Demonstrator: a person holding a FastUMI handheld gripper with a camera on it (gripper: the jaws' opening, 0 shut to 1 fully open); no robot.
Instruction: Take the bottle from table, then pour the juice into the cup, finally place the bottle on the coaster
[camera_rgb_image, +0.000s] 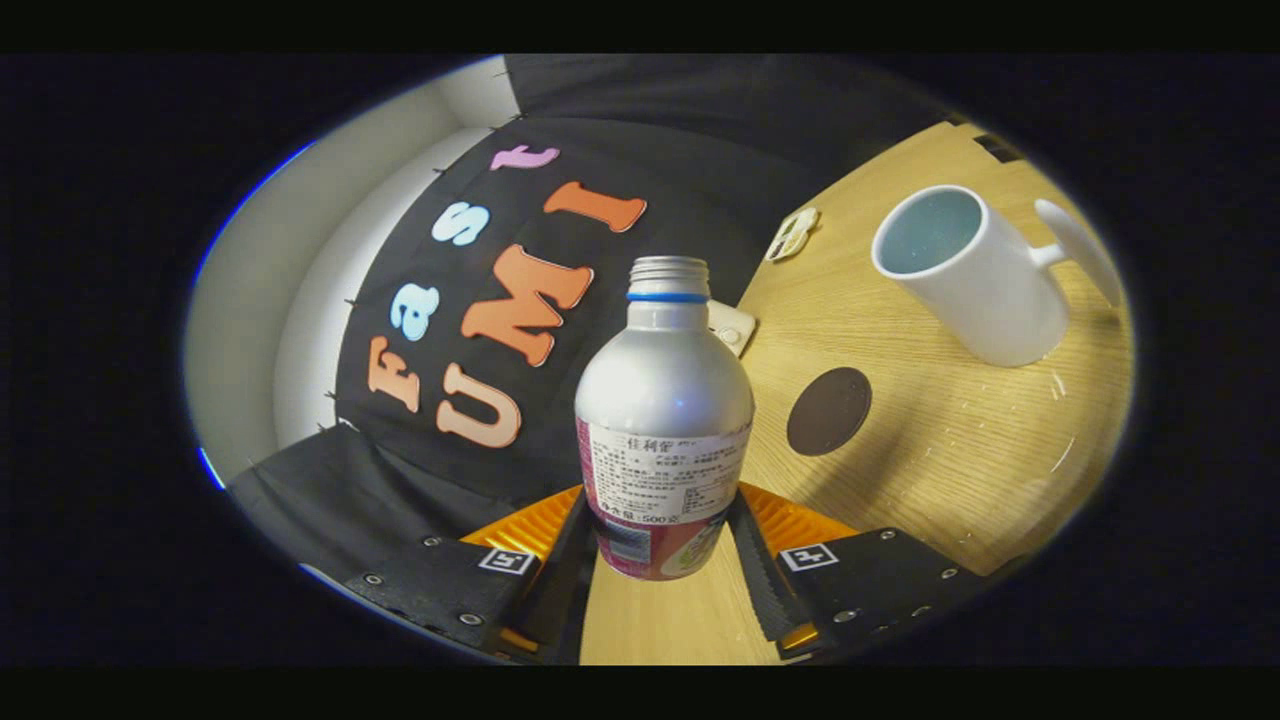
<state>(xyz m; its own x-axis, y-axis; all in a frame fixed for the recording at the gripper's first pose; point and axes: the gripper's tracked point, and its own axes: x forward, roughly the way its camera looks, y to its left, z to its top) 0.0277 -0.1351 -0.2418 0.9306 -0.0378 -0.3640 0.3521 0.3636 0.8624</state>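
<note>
Evidently the hand-held gripper (662, 545) clamps the smooth, slippery-looking silver metal bottle (664, 400) low on its paper label, uncapped.

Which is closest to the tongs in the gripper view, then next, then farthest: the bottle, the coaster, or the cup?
1. Bottle: between the tongs, both fingers pressing it.
2. Coaster: on the table just beyond them.
3. Cup: farther back, past the coaster.
</note>
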